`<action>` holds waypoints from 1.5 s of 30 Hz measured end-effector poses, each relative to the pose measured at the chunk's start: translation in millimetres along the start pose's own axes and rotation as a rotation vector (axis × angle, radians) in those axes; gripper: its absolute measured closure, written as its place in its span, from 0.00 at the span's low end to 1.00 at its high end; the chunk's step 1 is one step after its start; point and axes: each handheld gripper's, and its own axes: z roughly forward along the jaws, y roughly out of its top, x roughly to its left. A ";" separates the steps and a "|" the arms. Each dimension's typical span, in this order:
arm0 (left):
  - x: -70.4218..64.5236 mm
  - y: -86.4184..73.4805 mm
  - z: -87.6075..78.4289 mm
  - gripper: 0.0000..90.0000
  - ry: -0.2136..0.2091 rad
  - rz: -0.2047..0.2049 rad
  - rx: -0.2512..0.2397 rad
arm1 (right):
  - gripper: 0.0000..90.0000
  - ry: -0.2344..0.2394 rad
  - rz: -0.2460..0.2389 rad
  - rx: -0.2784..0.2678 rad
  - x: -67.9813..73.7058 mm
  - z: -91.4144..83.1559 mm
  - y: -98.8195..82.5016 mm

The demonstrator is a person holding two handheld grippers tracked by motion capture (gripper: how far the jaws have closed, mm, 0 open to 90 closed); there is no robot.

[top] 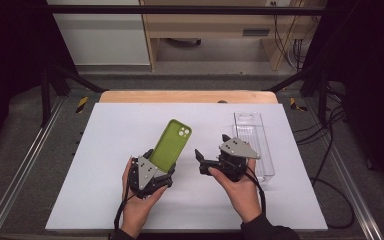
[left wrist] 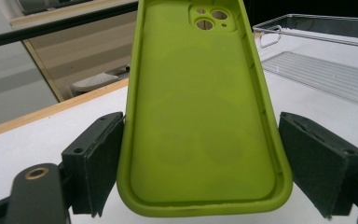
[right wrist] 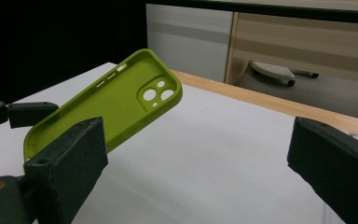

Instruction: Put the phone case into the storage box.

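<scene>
Left tongs (left wrist: 200,163) clamp green phone case (left wrist: 200,116), lower edge cut off; right tongs (right wrist: 200,172) wide open, empty.

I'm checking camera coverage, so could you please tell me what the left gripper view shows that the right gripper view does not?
The left gripper view looks into the hollow of the green phone case between its two pads, which appear to grip its sides, and shows the clear plastic tray. The right gripper view shows the case from the side, tilted up off the table, and the right gripper open and empty. Both show the case, its camera cutout and the white table.
</scene>
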 end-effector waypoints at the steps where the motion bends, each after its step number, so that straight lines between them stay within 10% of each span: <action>1: -0.5 0.4 -0.6 0.18 0.001 0.002 -0.004 | 0.08 -0.003 0.002 -0.001 0.8 1.1 0.1; 45: -14.9 10.8 -16.7 0.18 -0.007 0.041 -0.078 | 0.52 0.063 0.020 0.014 11.1 40.1 28.8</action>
